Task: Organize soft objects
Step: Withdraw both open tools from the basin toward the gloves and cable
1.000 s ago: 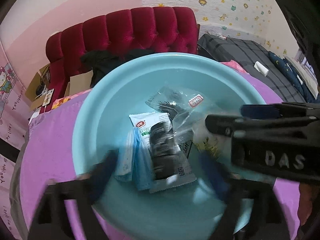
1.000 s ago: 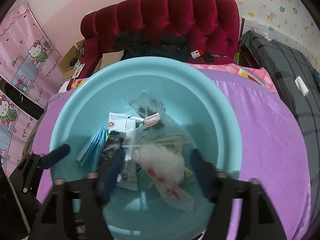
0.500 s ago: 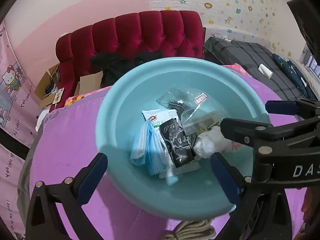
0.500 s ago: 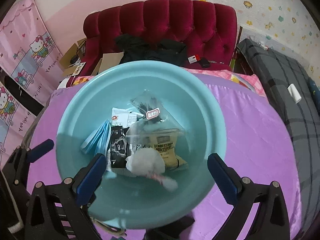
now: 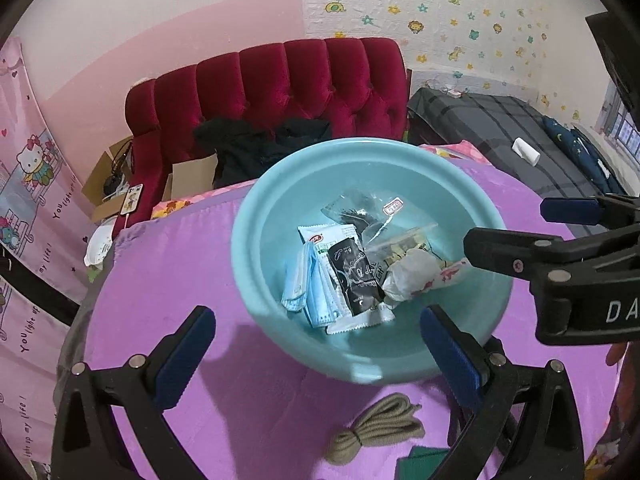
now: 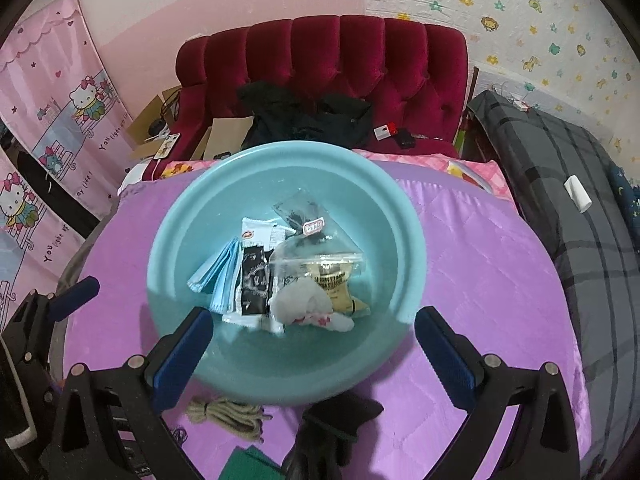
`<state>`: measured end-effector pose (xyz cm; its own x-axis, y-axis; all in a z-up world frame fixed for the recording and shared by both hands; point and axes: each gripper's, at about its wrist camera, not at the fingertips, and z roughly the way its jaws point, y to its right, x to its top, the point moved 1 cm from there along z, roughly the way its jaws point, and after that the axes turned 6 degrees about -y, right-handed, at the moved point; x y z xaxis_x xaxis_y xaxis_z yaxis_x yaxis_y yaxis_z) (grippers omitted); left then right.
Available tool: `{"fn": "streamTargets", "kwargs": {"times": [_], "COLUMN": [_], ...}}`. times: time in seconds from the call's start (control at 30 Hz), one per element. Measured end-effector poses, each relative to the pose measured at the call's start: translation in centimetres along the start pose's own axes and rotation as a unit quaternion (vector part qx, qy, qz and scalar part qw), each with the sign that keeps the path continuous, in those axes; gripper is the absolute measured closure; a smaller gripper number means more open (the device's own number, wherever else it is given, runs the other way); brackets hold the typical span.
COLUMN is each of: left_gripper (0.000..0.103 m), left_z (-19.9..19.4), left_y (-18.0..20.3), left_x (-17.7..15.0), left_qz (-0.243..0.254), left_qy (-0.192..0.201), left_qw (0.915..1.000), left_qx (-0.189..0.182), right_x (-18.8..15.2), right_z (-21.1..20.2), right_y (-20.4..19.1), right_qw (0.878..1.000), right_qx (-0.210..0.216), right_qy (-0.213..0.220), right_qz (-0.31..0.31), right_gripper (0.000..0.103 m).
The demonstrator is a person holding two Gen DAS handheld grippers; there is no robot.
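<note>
A light blue basin (image 5: 256,240) (image 6: 400,216) sits on a purple quilt. In it lie blue face masks (image 5: 308,292) (image 6: 220,276), a black sachet (image 5: 356,276) (image 6: 254,284), a white sachet, clear snack bags (image 6: 320,264) and a crumpled white cloth with red print (image 5: 412,276) (image 6: 304,304). My left gripper (image 5: 314,318) hangs above the basin's near rim, open, with nothing held. My right gripper (image 6: 312,318) also hovers over the near rim, open and empty. In the left wrist view its black body (image 5: 560,264) reaches in from the right.
A coil of beige rope (image 5: 376,432) (image 6: 228,412), a green piece (image 5: 420,464) and a black cloth (image 6: 340,412) lie on the quilt in front of the basin. Behind stand a red tufted sofa (image 5: 280,80) with dark clothes, cardboard boxes and a grey plaid bed (image 6: 560,184).
Both grippers have drawn back and up out of the basin and their jaws have spread wider. The masks, sachets and white cloth stay lying in the basin.
</note>
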<state>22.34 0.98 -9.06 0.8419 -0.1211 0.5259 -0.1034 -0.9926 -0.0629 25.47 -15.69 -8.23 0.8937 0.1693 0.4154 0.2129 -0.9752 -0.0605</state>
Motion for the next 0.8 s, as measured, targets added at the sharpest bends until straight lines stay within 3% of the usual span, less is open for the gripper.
{"fn": "streamTargets", "kwargs": {"times": [0.37, 0.8], "left_gripper": [0.0, 0.0], "left_z": [-3.7, -7.5], "left_y": [-0.2, 0.1], "left_x": [-2.4, -7.4], "left_qz": [0.001, 0.008], "left_qy": [0.013, 0.034], "left_qw": [0.9999, 0.9994], "left_qx": [0.002, 0.002], "right_x": [-3.3, -9.4], "right_z": [-3.5, -6.4], "right_y": [-0.4, -1.1], "right_qw": [1.0, 0.999], "right_qx": [-0.001, -0.013], "right_qy": [0.015, 0.036], "right_qz": [-0.002, -0.012], "right_gripper": [0.0, 0.0]}}
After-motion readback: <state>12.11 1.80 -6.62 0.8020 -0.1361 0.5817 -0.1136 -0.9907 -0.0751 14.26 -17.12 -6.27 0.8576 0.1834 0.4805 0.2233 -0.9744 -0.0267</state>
